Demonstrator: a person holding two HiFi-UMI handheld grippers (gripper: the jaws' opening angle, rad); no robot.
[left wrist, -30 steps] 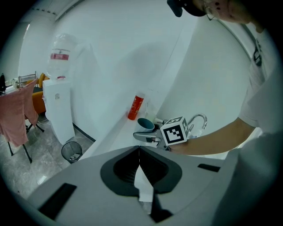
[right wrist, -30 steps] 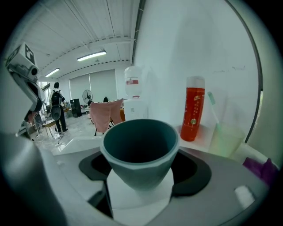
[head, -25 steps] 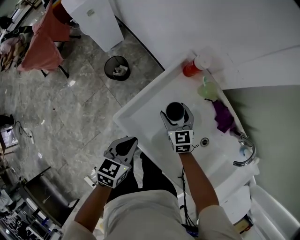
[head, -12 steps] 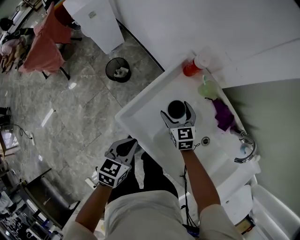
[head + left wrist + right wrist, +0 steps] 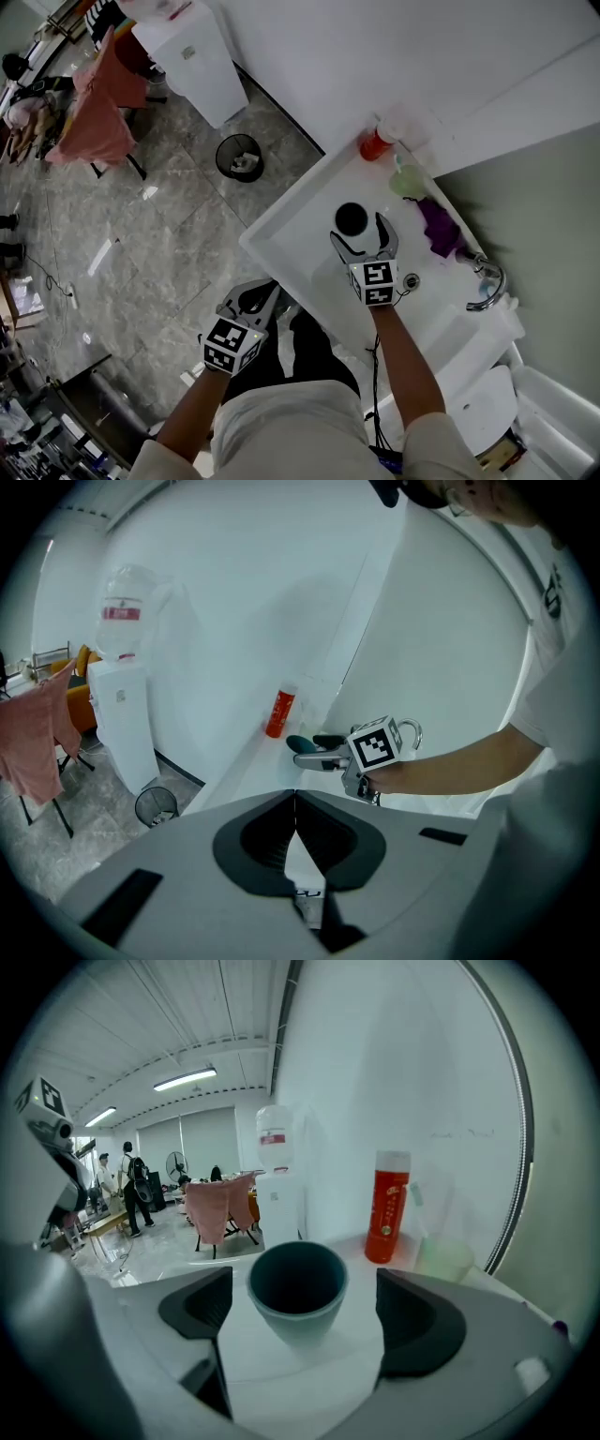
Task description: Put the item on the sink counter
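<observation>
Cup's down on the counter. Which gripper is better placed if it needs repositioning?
Right. The right gripper straddles the cup on the sink counter, jaws opening and clear of it. The left gripper is shut and held off the counter's front edge, so it would probably have to travel further.

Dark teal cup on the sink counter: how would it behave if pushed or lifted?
Probably stiff: the cup keeps a clean round rim. Likely light, since it looks empty. It tapers to a narrower base on the smooth counter, so a high push might tip it.
</observation>
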